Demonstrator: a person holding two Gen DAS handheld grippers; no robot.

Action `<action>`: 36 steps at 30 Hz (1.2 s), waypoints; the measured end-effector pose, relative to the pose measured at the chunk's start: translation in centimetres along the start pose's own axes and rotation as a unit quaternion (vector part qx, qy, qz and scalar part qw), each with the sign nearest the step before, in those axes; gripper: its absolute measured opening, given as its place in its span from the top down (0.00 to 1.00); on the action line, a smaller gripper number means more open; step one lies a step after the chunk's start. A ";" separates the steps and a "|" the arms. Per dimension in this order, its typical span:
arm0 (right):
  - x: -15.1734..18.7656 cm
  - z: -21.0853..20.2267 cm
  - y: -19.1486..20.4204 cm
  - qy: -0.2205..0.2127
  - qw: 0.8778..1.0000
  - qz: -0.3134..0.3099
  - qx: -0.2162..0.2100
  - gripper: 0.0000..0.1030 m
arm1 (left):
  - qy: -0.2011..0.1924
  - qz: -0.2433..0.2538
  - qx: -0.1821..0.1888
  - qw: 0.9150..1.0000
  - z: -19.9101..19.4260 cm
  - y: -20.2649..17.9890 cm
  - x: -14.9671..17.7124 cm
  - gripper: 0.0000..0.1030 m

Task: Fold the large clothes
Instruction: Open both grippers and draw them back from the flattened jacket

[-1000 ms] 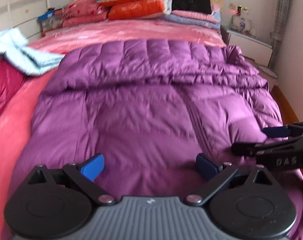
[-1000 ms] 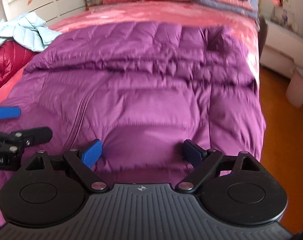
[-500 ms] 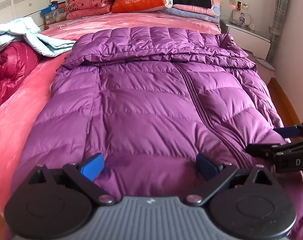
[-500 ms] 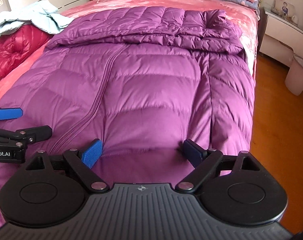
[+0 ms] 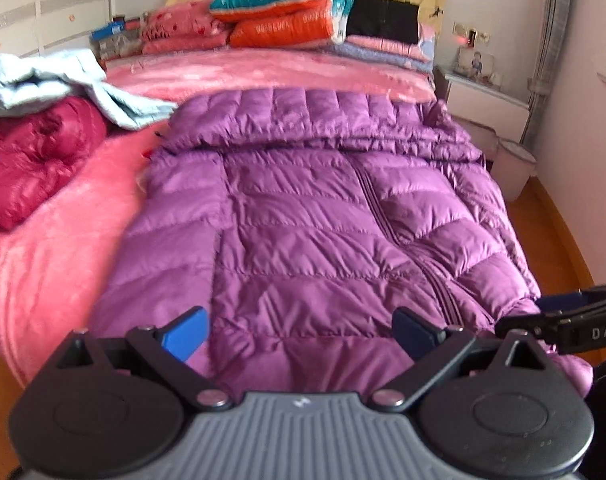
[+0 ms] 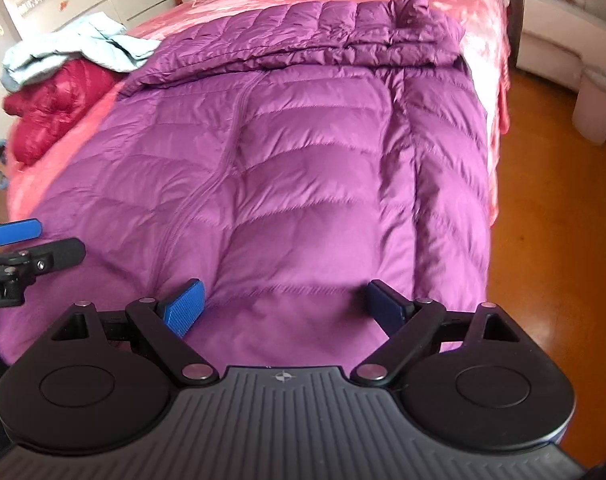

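A large purple down jacket (image 5: 311,216) lies flat, front up, on the pink bed (image 5: 55,248), zip running down its middle; its far end is folded over in a band. My left gripper (image 5: 299,332) hovers open above the jacket's near hem, nothing between its blue pads. In the right wrist view the same jacket (image 6: 303,152) fills the middle, and my right gripper (image 6: 281,306) stands open over the near hem, also holding nothing. Each gripper shows at the edge of the other's view: the right gripper (image 5: 559,314) and the left gripper (image 6: 27,242).
A dark red down jacket (image 5: 27,160) and a light blue garment (image 5: 63,88) are piled at the bed's left. Stacked pillows and folded quilts (image 5: 287,12) sit at the headboard. Right of the bed are wooden floor (image 6: 543,216), a white bin (image 6: 595,108) and a nightstand (image 5: 483,100).
Both grippers have drawn back and risen from the jacket's hem, so more of the bed and floor shows. Both stayed open; the jacket has not moved.
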State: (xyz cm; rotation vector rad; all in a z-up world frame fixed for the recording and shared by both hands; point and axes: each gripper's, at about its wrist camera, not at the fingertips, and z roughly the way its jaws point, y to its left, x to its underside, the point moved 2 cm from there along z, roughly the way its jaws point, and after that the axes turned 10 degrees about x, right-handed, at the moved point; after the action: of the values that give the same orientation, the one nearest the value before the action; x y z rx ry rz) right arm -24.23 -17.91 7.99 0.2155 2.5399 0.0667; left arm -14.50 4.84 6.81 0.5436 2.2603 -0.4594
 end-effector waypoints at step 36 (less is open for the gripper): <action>2.6 -7.1 -3.5 -0.060 0.996 0.010 0.070 0.00 | -0.011 0.067 -0.007 0.998 -5.6 2.1 2.7 0.05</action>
State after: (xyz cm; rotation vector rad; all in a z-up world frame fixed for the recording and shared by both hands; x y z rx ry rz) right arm -30.82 -20.93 12.12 0.2909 2.4245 -0.1141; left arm -18.42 9.91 8.16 0.6754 2.1885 -0.3799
